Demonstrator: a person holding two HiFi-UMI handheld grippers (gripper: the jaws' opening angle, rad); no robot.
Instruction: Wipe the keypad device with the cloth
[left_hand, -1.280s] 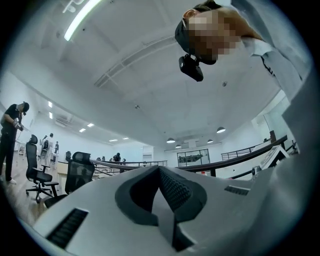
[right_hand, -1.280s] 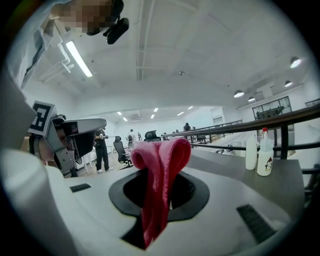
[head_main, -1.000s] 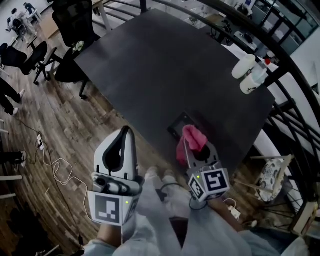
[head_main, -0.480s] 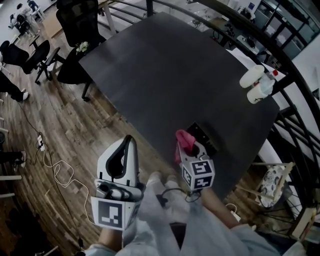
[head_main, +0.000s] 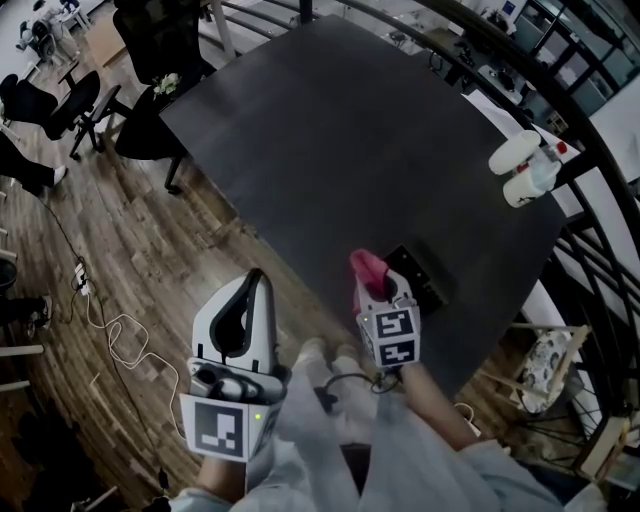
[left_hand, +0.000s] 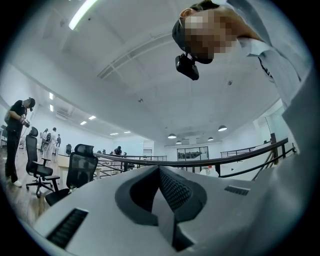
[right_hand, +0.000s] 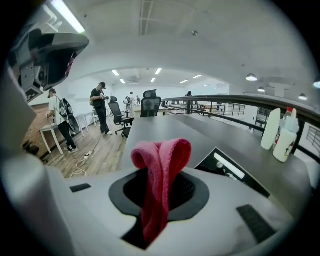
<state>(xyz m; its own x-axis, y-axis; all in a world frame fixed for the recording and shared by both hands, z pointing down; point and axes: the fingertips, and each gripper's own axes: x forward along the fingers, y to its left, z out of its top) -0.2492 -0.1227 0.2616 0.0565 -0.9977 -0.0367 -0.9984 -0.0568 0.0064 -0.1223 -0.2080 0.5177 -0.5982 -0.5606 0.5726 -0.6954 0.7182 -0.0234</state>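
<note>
Near table (head_main: 350, 120) edge: keypad device (head_main: 424, 276) diagonal; right gripper (head_main: 378, 288) clamps cloth (head_main: 365, 266); left gripper (head_main: 257, 282) closed.

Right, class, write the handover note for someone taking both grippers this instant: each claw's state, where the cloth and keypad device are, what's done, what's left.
Left claw: shut, empty, held off the dark table, over the wooden floor.
Right claw: shut on the pink cloth, whose folded end sticks out past the tips.
Keypad device: lies flat near the table's edge, just right of the right claw. The cloth is not on it.
Done: cloth picked up.
Left: bring the cloth onto the device and wipe. I cannot tell whether any of it has been wiped.
</note>
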